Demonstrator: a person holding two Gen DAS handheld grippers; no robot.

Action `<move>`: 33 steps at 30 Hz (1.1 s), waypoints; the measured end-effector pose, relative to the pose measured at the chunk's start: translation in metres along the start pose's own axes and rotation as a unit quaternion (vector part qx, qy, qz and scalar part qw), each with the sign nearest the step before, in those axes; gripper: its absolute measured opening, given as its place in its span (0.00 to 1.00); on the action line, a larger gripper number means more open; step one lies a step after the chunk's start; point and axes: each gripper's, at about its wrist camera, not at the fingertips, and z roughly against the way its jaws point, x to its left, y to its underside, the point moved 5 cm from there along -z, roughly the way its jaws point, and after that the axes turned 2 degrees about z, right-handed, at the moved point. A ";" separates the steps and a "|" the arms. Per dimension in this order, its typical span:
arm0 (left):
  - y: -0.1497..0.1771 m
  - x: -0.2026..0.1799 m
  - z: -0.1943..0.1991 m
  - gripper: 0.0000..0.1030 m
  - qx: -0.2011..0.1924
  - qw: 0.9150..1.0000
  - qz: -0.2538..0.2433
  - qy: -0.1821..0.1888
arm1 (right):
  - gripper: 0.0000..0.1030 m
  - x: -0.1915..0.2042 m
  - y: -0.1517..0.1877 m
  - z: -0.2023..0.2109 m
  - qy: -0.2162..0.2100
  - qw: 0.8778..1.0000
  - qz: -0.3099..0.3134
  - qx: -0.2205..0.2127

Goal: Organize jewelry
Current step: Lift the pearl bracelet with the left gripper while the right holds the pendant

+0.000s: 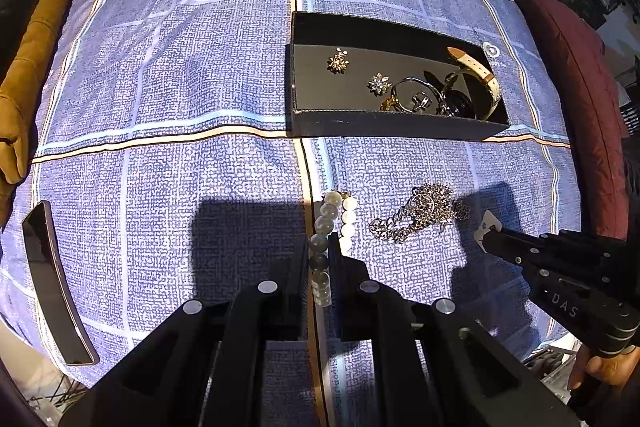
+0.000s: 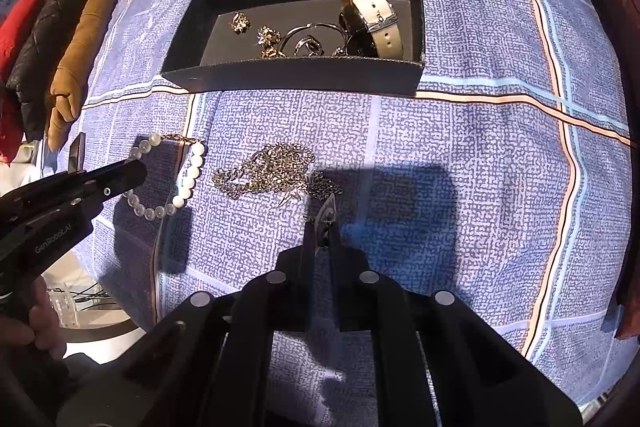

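A pearl bracelet [image 1: 334,227] lies on the blue checked cloth; it also shows in the right wrist view [image 2: 182,179]. My left gripper [image 1: 320,259] is shut on the pearl bracelet near its rear beads, and shows from the side in the right wrist view [image 2: 132,169]. A tangled silver chain [image 2: 272,171] lies right of the bracelet, also in the left wrist view [image 1: 424,213]. My right gripper [image 2: 324,223] is shut just beside the chain's near end, touching its thin strand. A black box [image 1: 380,127] holds earrings, a bangle and a cream-strapped watch [image 2: 372,11].
A dark phone [image 1: 56,287] lies at the cloth's left edge. A tan cushion [image 1: 28,67] sits at the left and a maroon one [image 1: 580,87] at the right. The cloth [image 2: 480,187] covers a rounded table with metal railing behind.
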 end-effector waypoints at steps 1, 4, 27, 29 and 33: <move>-0.001 -0.002 -0.002 0.09 -0.001 1.000 -0.003 -0.002 | 0.07 0.001 0.000 0.002 -0.004 1.000 -0.002 -0.001; -0.002 -0.006 -0.004 0.09 -0.002 1.000 -0.008 -0.003 | 0.07 0.000 0.000 0.009 -0.012 1.000 0.003 -0.004; 0.005 -0.011 0.008 0.09 -0.009 1.000 -0.007 0.002 | 0.07 -0.003 0.023 0.019 -0.047 0.999 -0.022 -0.011; 0.006 -0.012 0.006 0.09 -0.006 1.000 -0.006 0.000 | 0.07 -0.001 0.023 0.017 -0.045 0.999 -0.020 -0.009; 0.006 -0.011 0.008 0.09 -0.006 1.000 0.000 0.001 | 0.07 -0.001 0.024 0.013 -0.049 0.999 -0.024 -0.002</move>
